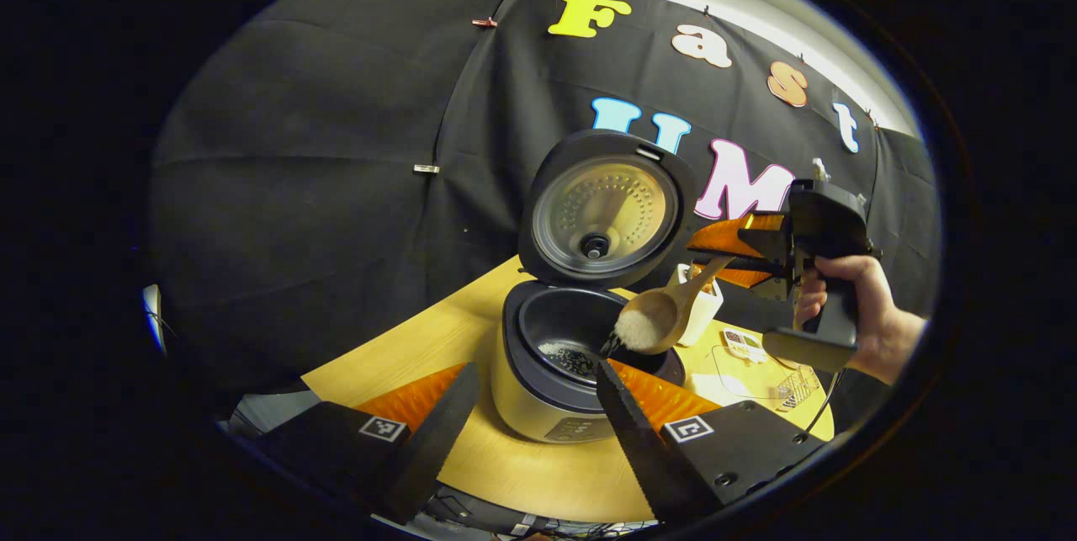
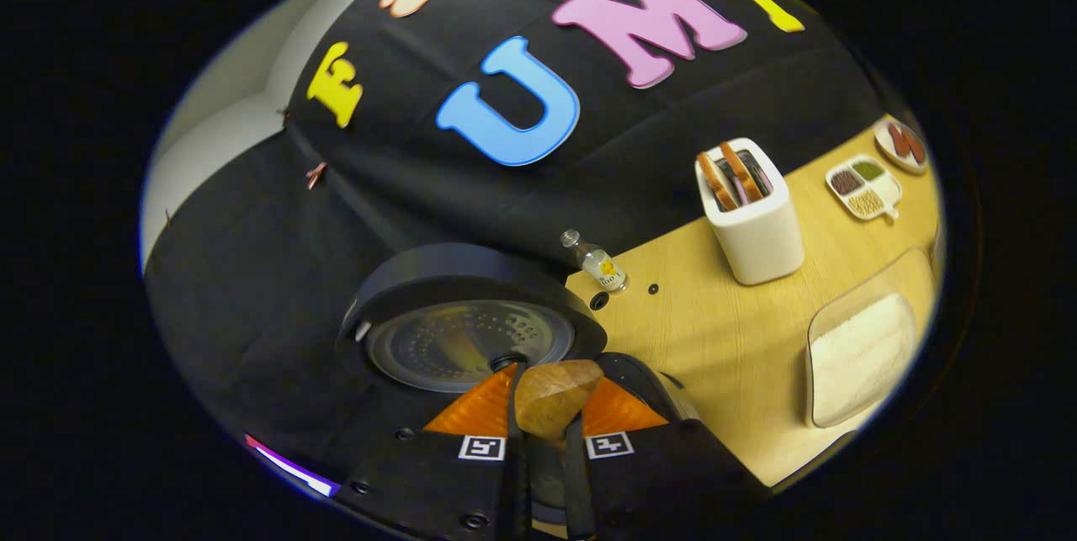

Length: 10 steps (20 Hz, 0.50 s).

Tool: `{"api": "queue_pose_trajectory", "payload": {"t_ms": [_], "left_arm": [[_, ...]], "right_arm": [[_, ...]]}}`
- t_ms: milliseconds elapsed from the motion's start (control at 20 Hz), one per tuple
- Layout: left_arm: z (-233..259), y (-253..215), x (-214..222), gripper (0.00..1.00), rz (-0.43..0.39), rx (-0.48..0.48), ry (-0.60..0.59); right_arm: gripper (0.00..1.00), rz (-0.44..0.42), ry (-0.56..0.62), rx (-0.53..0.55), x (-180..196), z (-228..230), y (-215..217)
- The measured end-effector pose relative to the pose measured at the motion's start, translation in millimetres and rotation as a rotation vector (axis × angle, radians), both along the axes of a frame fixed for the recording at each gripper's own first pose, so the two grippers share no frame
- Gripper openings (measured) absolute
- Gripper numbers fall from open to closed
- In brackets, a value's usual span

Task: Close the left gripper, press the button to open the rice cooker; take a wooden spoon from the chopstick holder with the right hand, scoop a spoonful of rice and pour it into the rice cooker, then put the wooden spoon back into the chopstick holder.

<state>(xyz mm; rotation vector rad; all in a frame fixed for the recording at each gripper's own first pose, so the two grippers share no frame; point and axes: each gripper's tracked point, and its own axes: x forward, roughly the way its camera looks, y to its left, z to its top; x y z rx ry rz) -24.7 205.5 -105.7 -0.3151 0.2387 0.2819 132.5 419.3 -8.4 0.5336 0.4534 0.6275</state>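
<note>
Rice cooker lid up, inner face toward the left gripper view, hinge at the far side; pot open with some white grains on the dark bottom. Cooker sits on the wooden tabletop

Left claw released, fingers spread wide at either side of the cooker, gripping nothing

Right claw at 3 o'clock in the left gripper view, held by a hand, clenched on the wooden spoon handle. Spoon long axis runs diagonal: handle up toward 2 o'clock into the claw, bowl down toward 8 o'clock, over the pot rim on the cooker's right side. Bowl tipped, clump of white rice at its lower lip, a few grains in the air just below

Right gripper view: spoon handle end between both fingers, cooker lid directly ahead. White chopstick holder at 2 o'clock with utensils standing in it, clear rice container at 3 o'clock, divided dish beyond it, small bottle near the wall
</note>
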Motion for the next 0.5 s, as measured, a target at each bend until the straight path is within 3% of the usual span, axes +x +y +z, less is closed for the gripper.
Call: {"api": "queue_pose_trajectory", "payload": {"t_ms": [250, 300, 350, 400, 500], "left_arm": [[-2, 10, 2, 0.96, 0.005, -0.009, -0.001], [-3, 11, 3, 0.95, 0.006, -0.011, -0.001], [-3, 11, 4, 0.96, 0.004, -0.012, -0.001], [-4, 11, 4, 0.92, 0.005, -0.013, -0.002], [-5, 11, 4, 0.96, 0.003, -0.015, 0.001]], "right_arm": [[0.20, 0.111, -0.210, -0.143, -11, -7, 36], [0.15, 0.128, -0.251, -0.167, -12, -7, 41], [0.20, 0.141, -0.289, -0.191, -13, -7, 44], [0.20, 0.149, -0.329, -0.209, -13, -7, 46], [0.20, 0.175, -0.387, -0.247, -11, -9, 50]]}}
